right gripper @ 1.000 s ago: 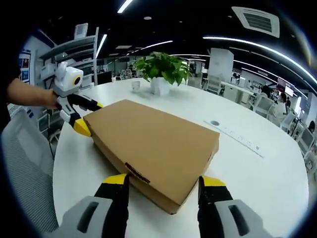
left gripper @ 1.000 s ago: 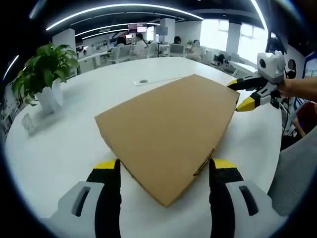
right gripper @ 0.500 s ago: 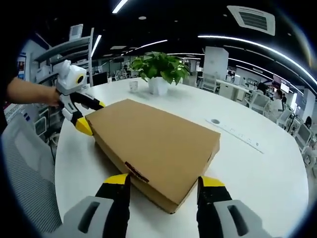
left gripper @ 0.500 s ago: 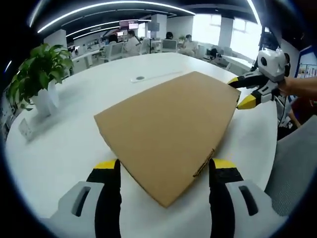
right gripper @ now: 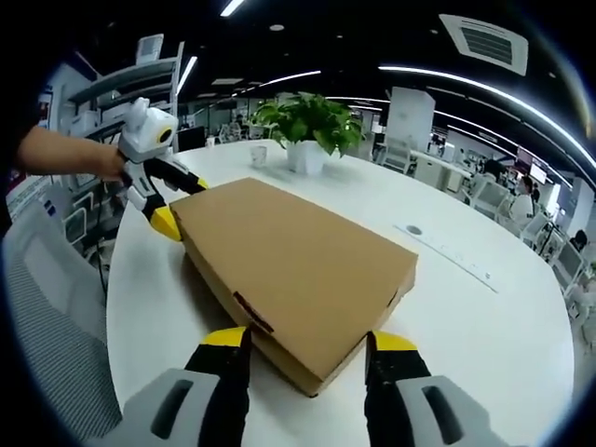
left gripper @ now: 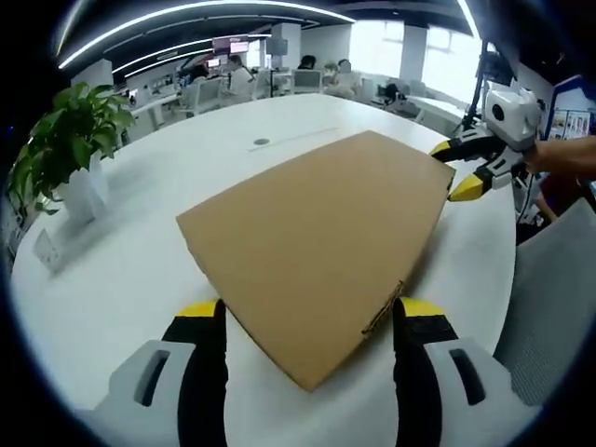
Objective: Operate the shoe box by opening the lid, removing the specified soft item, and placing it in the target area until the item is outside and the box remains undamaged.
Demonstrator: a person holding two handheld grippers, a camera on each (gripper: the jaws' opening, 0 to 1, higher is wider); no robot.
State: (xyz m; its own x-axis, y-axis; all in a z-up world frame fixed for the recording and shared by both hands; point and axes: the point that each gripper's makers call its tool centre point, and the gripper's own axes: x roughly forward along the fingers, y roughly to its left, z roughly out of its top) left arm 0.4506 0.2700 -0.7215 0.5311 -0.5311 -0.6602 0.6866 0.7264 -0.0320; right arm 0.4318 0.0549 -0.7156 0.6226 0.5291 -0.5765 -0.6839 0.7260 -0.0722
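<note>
Bright ceiling strip lights [left gripper: 196,11] above the white table [left gripper: 121,251] give even light, soft shadows; fisheye bending grows strong around it.

Bare white table [left gripper: 121,270] lies open around the closed shoe box [left gripper: 317,247]; potted plant [left gripper: 65,149] stands well apart.

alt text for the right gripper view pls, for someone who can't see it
A closed brown cardboard box lies on a round white table, its near corner between the open jaws of the right claw. At the box's far left corner, the left claw, held by a person's hand, straddles the edge. A potted plant stands behind in an open office.
</note>
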